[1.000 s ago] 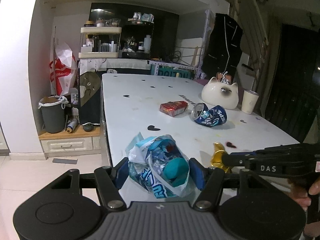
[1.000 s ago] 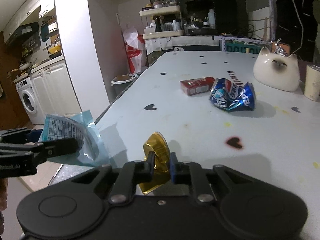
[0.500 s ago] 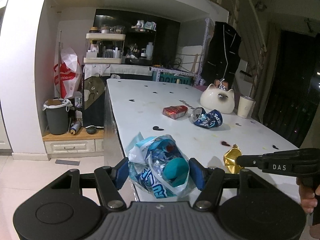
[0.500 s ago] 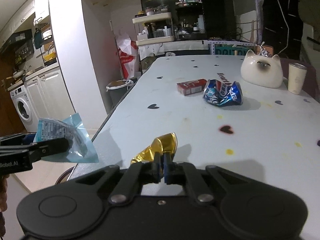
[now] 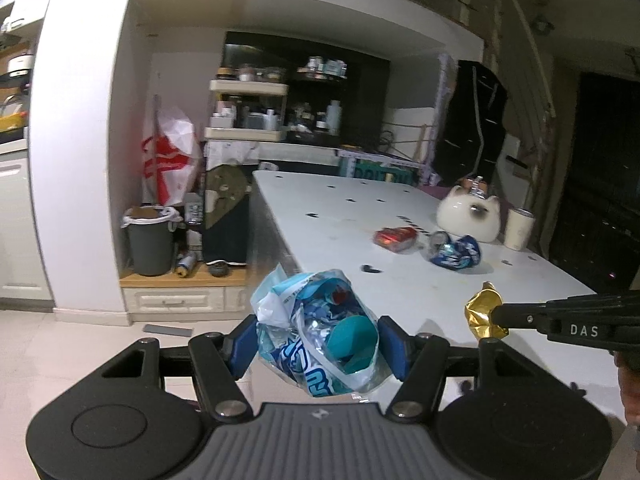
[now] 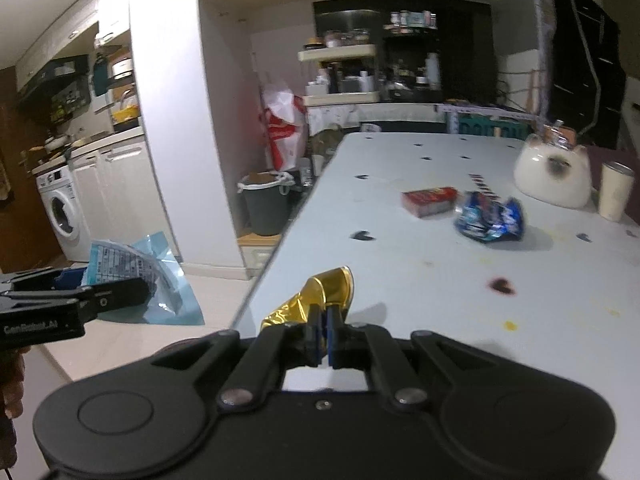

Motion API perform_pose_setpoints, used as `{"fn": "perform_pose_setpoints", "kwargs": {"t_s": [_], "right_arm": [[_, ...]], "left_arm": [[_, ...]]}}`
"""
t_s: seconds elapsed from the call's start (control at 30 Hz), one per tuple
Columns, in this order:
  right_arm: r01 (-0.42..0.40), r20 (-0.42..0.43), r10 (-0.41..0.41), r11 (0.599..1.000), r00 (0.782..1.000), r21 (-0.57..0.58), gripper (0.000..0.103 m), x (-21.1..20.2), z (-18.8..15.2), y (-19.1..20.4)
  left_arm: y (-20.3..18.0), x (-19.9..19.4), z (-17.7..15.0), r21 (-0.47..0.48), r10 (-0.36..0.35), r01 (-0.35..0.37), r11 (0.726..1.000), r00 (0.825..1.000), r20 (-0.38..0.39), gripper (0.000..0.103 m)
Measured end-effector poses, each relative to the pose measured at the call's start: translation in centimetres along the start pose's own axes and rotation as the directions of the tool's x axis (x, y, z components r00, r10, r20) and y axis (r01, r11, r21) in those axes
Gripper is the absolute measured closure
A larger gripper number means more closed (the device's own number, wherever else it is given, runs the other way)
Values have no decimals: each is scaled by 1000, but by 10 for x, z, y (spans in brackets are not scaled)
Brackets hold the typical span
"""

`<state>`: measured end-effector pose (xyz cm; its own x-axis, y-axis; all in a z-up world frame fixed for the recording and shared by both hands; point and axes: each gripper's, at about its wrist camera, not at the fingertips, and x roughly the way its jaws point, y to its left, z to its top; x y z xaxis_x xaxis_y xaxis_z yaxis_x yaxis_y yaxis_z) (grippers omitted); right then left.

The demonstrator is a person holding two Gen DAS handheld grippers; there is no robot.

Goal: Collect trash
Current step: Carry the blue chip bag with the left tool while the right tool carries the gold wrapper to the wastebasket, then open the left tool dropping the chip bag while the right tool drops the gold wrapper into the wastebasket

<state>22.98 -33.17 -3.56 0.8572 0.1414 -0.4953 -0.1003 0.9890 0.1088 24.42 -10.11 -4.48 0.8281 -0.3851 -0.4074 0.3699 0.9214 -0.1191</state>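
Note:
My left gripper [image 5: 318, 338] is shut on a crumpled blue and white plastic bag [image 5: 320, 336], held in the air beside the table's near left corner; the bag also shows in the right wrist view [image 6: 140, 276]. My right gripper [image 6: 324, 328] is shut on a gold foil wrapper [image 6: 316, 296], held just above the table's front edge; the wrapper also shows in the left wrist view [image 5: 482, 314]. A crushed blue can [image 6: 490, 218] and a red packet [image 6: 430, 200] lie on the white table [image 6: 420, 280]. A grey trash bin [image 5: 150, 240] stands on the floor by the wall.
A white cat-shaped jar [image 6: 552, 176] and a cream cup [image 6: 614, 190] stand at the table's right. Shelves with bottles [image 5: 248, 108] and a red and white bag [image 5: 168, 160] are behind the bin. A washing machine [image 6: 60, 208] stands at the far left.
Both grippers have pulled back from the table and risen, each keeping its item. The gold wrapper has come up off the table. The table and bin look farther away.

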Motion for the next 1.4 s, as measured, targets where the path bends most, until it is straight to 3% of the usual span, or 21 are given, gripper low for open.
{"fn": "perform_pose_setpoints", "kwargs": {"t_s": [0.3, 0.57, 0.73, 0.9, 1.1, 1.17, 1.4], "right_arm": [[-86, -46, 83, 995, 995, -58, 101, 33, 5, 67], [-157, -135, 144, 984, 980, -88, 101, 79, 2, 123], [-195, -227, 163, 973, 960, -124, 101, 116, -4, 152], [-222, -345, 158, 963, 925, -152, 101, 165, -16, 173], [-246, -487, 136, 954, 863, -169, 101, 224, -35, 190], [-251, -523, 125, 951, 843, -178, 101, 241, -40, 195], [-268, -619, 102, 946, 778, -181, 101, 287, -54, 198]], "left_arm": [[65, -19, -6, -29, 91, -92, 995, 996, -21, 39], [128, -19, -22, -72, 148, -155, 985, 984, -95, 40], [165, -4, -38, -87, 159, -178, 980, 969, -187, 40], [195, 26, -55, -55, 166, -190, 980, 940, -299, 40], [220, 80, -84, -30, 129, -165, 986, 862, -489, 40], [226, 100, -96, -37, 107, -153, 988, 824, -556, 39], [233, 166, -137, 3, 55, -80, 997, 662, -747, 39]]}}
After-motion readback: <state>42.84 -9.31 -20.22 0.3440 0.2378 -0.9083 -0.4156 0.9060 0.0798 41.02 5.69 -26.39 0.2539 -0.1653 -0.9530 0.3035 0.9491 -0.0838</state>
